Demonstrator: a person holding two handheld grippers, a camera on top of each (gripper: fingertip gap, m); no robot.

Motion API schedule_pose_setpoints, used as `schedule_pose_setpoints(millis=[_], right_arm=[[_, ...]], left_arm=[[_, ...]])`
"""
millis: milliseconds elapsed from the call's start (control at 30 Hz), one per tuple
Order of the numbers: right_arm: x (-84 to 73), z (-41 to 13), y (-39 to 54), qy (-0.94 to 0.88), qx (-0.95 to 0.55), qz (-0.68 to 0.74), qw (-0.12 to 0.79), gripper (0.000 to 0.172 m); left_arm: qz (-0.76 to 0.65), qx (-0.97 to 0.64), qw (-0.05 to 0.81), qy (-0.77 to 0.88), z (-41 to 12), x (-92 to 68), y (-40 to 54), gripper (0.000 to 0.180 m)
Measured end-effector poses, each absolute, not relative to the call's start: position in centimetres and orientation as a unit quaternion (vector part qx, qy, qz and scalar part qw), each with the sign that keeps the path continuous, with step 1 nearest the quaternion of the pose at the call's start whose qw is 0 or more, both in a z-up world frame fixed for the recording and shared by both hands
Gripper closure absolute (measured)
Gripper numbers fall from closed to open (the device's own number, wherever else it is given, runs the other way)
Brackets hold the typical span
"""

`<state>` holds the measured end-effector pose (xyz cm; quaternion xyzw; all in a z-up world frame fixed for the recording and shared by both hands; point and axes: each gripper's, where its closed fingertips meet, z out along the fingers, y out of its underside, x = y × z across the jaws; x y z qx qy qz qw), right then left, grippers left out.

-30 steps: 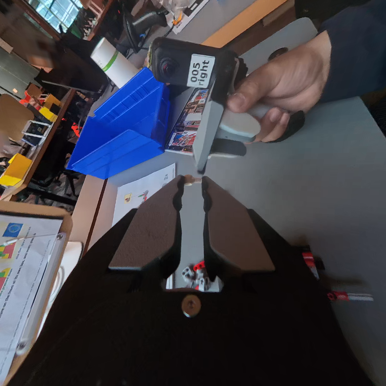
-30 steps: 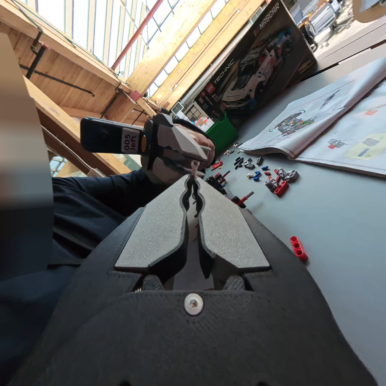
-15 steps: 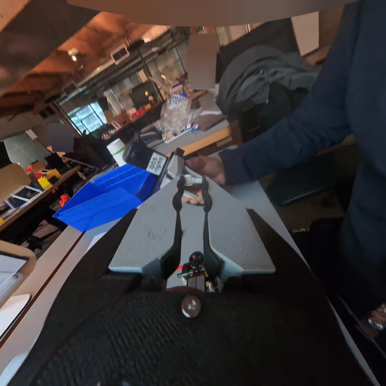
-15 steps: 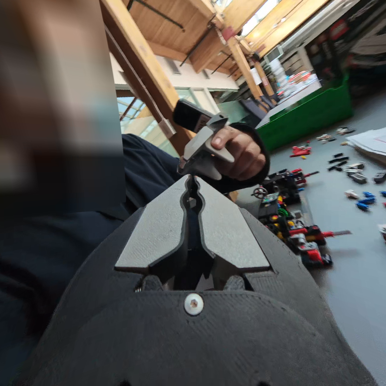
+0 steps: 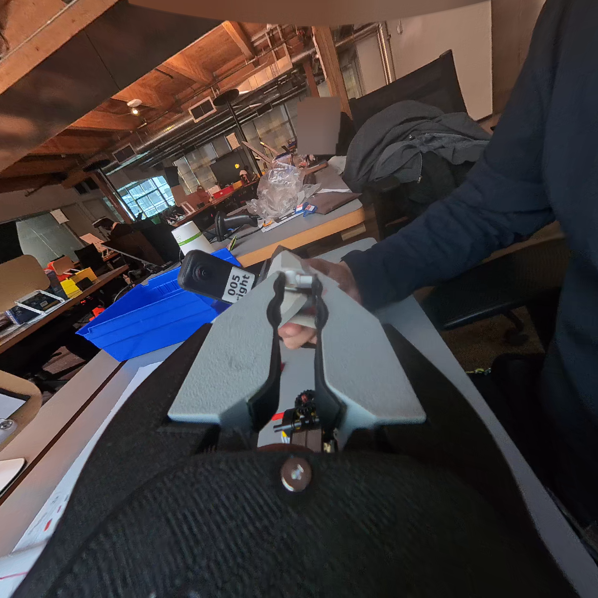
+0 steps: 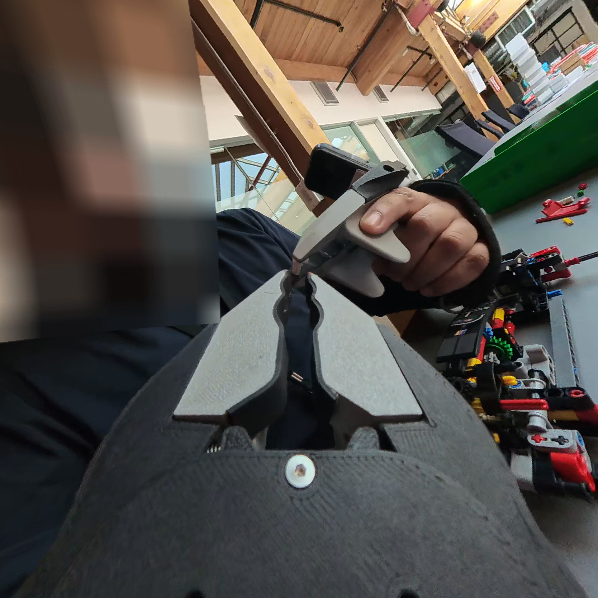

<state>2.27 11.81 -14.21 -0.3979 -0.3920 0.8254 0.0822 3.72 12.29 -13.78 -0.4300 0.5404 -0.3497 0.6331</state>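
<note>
**Kid:** What is your left claw doing?

**Me:** It is clenched on a small pale grey plastic peg piece. I see the piece lying across the two tips, and both pads press on its ends. The piece is up in the air, above the grey table top.

**Kid:** And the right claw?

**Me:** Its fingers stand a little apart. I can see a dark sleeve through the gap. Its tips are right at the tips of my left claw, where the little piece is, but I don't see them squeeze it.

**Kid:** So the claws are close?

**Me:** Very close, tip to tip, facing each other. From the left camera I see a hand just behind the piece, holding the right claw's grey handle. From the right camera I see the other hand around the left claw's handle.

**Kid:** What else is there?

**Me:** On the left side, past the left claw, sits a big blue plastic bin. A white tube with a green band stands behind it. From the right camera, a half-built toy car of black, red and yellow bricks lies on the table, near on the right. Far behind it are a flat red brick piece and a long green box.
</note>
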Motion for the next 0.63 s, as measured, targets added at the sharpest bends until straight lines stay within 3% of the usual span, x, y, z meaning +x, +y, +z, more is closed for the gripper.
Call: schedule_pose_setpoints(millis=[633], right_arm=[[1.8, -14.6, 13.0, -0.325, -0.401, 0.856, 0.042, 0.169]], left_arm=[[-0.283, -0.445, 0.634, 0.565, -15.0, 3.6, 13.6, 0.167]])
